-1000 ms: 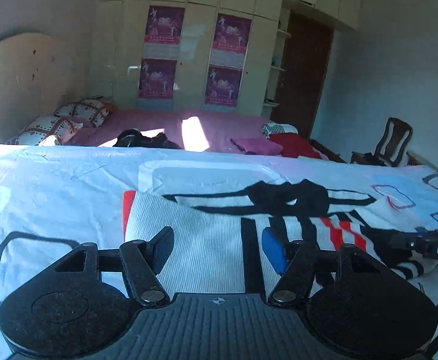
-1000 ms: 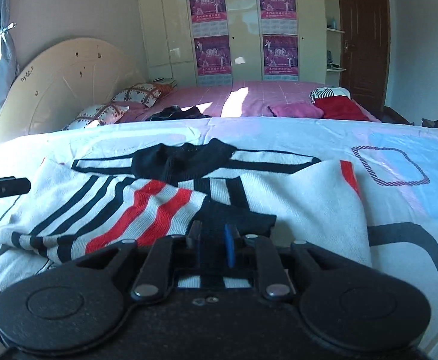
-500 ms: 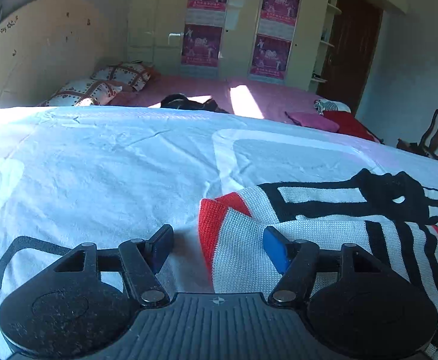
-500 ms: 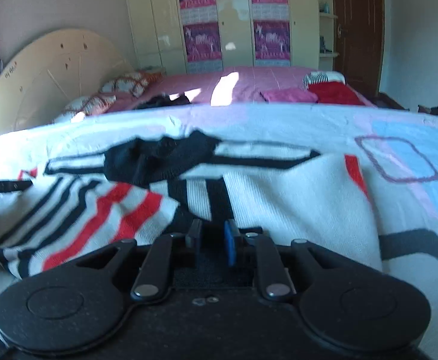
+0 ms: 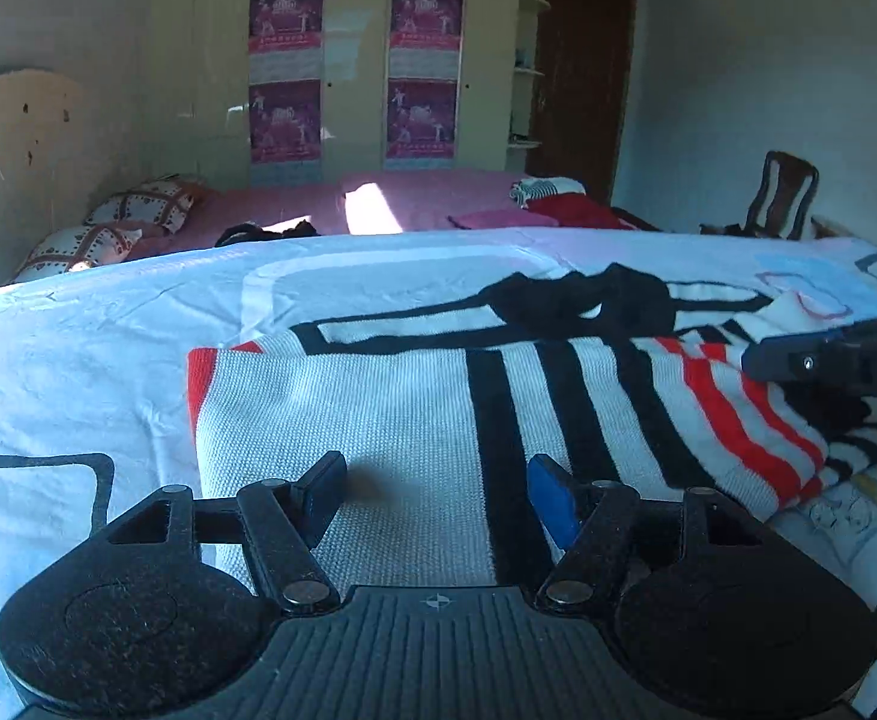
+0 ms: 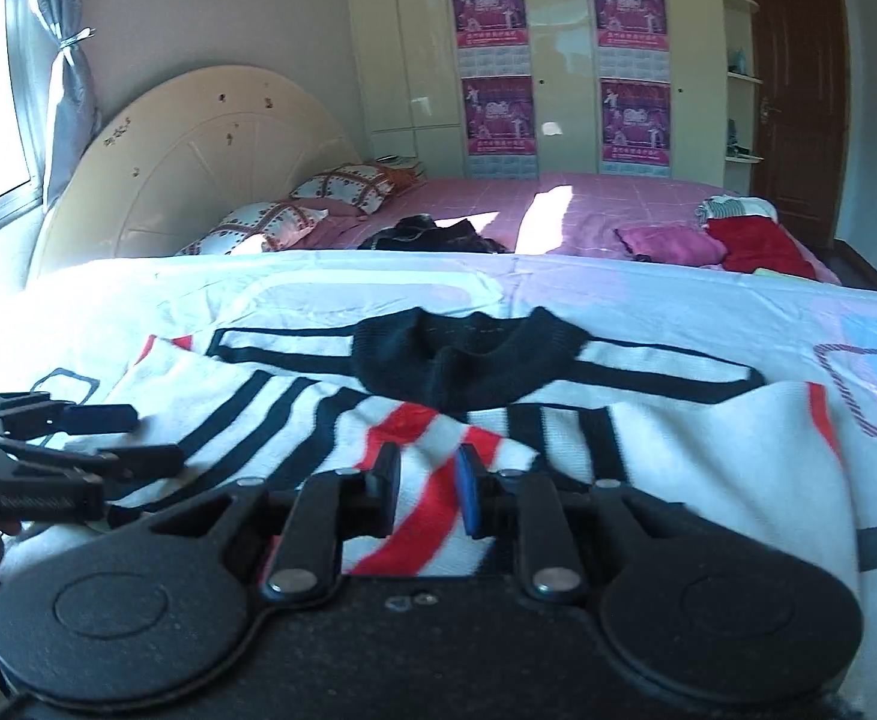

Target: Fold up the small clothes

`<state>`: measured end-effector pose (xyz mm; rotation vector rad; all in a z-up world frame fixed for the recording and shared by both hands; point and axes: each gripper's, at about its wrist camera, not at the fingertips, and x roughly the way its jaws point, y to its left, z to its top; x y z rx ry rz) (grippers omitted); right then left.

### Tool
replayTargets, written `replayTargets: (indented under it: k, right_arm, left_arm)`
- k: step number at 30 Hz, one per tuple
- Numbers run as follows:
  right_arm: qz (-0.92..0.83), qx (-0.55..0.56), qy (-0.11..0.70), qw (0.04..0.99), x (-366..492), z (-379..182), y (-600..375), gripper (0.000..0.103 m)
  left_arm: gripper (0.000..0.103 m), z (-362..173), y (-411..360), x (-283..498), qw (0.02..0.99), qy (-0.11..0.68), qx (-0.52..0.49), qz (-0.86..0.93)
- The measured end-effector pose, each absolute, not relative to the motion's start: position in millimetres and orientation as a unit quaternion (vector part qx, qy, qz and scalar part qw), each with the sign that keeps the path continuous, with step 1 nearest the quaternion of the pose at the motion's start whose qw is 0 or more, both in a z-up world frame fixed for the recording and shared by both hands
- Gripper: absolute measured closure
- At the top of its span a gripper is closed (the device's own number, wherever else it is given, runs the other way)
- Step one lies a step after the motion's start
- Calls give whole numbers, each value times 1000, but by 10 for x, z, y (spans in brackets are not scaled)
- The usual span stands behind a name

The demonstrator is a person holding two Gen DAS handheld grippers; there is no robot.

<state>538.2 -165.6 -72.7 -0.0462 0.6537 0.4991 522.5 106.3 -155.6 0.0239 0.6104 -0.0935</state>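
A small white knit sweater (image 5: 378,402) with black and red stripes and a black collar (image 5: 582,300) lies partly folded on a white patterned bedsheet (image 5: 78,348). My left gripper (image 5: 435,486) is open and empty just above the sweater's white left part. It also shows at the left of the right wrist view (image 6: 120,438). My right gripper (image 6: 429,495) is partly open over a red-striped fold of the sweater (image 6: 708,456), with cloth between the jaws but not pinched. The right gripper also reaches in at the right of the left wrist view (image 5: 756,357).
Beyond the sheet stands a pink bed (image 6: 618,204) with pillows (image 6: 294,216), dark clothes (image 6: 432,234) and red and pink clothes (image 6: 756,240). A round headboard (image 6: 198,162), a wardrobe with posters (image 6: 558,60), a brown door (image 6: 798,90) and a chair (image 5: 780,198) are behind.
My right gripper has opened from shut on the dark folded part and now sits over the red-striped fold. My left gripper has swung from the sweater's red left edge back over its white part.
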Motion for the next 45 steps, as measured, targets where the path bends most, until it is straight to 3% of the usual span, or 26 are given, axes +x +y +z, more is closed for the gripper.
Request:
replayTargets:
  k: [5, 6, 11, 13, 17, 19, 23, 26, 40, 45]
  right_arm:
    - [213, -37, 344, 914, 5523, -947, -1654, 93]
    - [202, -23, 349, 915, 5549, -940, -1756, 102]
    - [190, -24, 358, 914, 5519, -888, -1907, 103]
    - [196, -28, 335, 921, 5462, -786, -1853, 81]
    - [203, -28, 319, 925, 5523, -712, -1779, 82]
    - [187, -47, 347, 918, 5630, -830, -1755, 89]
    - [189, -49, 350, 916, 5662, -899, -1869, 91]
    - [191, -43, 327, 925, 5564, -773, -1927, 82]
    - [177, -55, 354, 917, 5606, -853, -2182, 85]
    - [155, -25, 336, 929, 5608, -724, -2396, 76]
  left_arm:
    - [34, -1524, 1104, 5181, 951, 306, 16, -46]
    - [34, -1523, 1134, 5160, 951, 306, 11, -46]
    - [34, -1525, 1198, 5124, 951, 306, 1, -39]
    - [34, -1486, 1179, 5131, 951, 307, -4, -33]
    - [34, -1466, 1130, 5243, 951, 306, -16, -25]
    - [34, -1508, 1095, 5268, 952, 306, -4, -22]
    - [32, -1518, 1089, 5282, 952, 306, -5, -23]
    - [32, -1515, 1079, 5286, 951, 307, -3, -22]
    - [29, -1493, 1125, 5288, 952, 306, -14, -29]
    - [29, -1348, 1240, 5351, 956, 287, -50, -31]
